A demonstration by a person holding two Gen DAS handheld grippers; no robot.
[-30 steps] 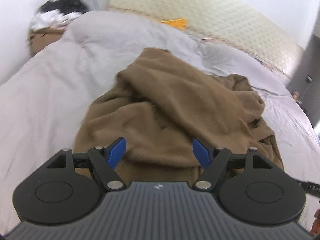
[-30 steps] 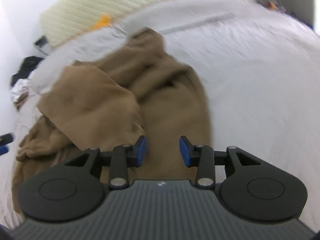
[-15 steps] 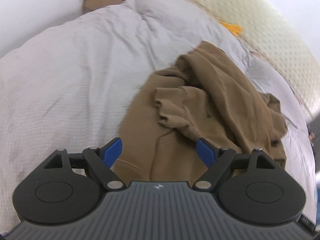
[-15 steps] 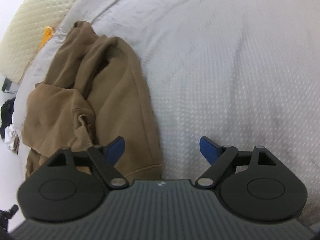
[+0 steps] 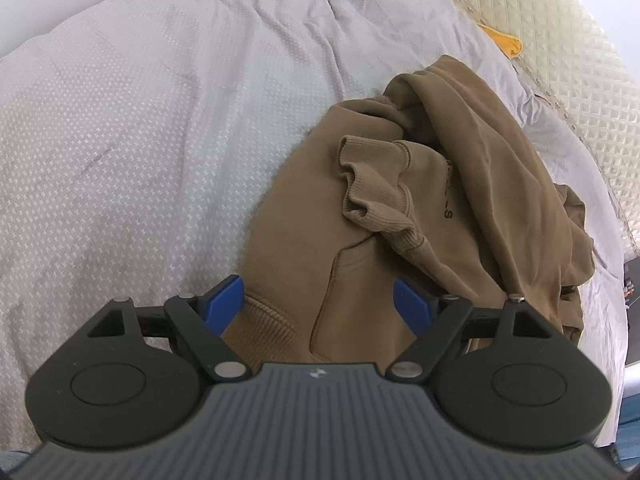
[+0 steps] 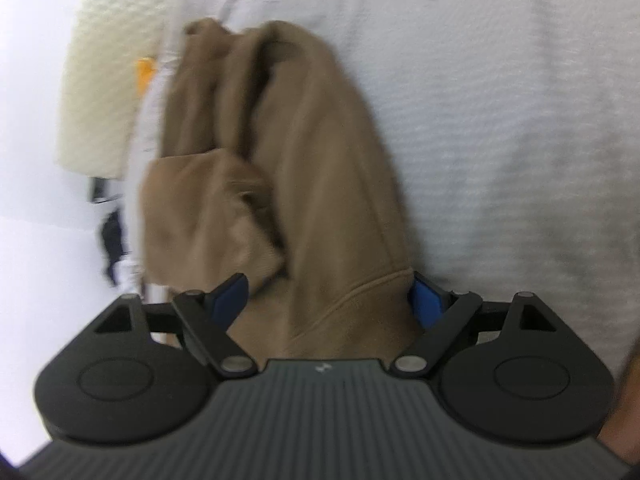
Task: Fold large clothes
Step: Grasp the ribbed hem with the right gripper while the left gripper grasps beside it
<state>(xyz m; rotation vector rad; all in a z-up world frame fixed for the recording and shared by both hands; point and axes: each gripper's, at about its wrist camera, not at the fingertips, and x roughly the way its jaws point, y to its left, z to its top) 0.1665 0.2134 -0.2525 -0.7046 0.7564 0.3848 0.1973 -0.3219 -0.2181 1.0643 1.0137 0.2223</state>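
Observation:
A brown sweatshirt point(image 5: 472, 152) lies crumpled on the grey bed cover point(image 5: 140, 140), with a ribbed cuff point(image 5: 376, 184) bunched on top. My left gripper point(image 5: 320, 304) hangs low over the near ribbed hem, blue pads point(image 5: 224, 300) wide apart, cloth below and between them but not pinched. The right wrist view is blurred. There the sweatshirt point(image 6: 312, 160) runs away from my right gripper point(image 6: 328, 300), whose jaws are opening. A seamed edge of the cloth lies between them, unpressed.
A cream quilted headboard point(image 5: 560, 40) runs along the far side of the bed, with a yellow item point(image 5: 506, 42) beside it. Bare grey cover point(image 6: 500, 120) spreads to the right of the garment in the right wrist view. Dark things point(image 6: 114, 236) lie off the bed's left edge.
Both grippers rolled and sank toward the sweatshirt's near edge. The right jaws went from narrow to wide. The left jaws widened slightly.

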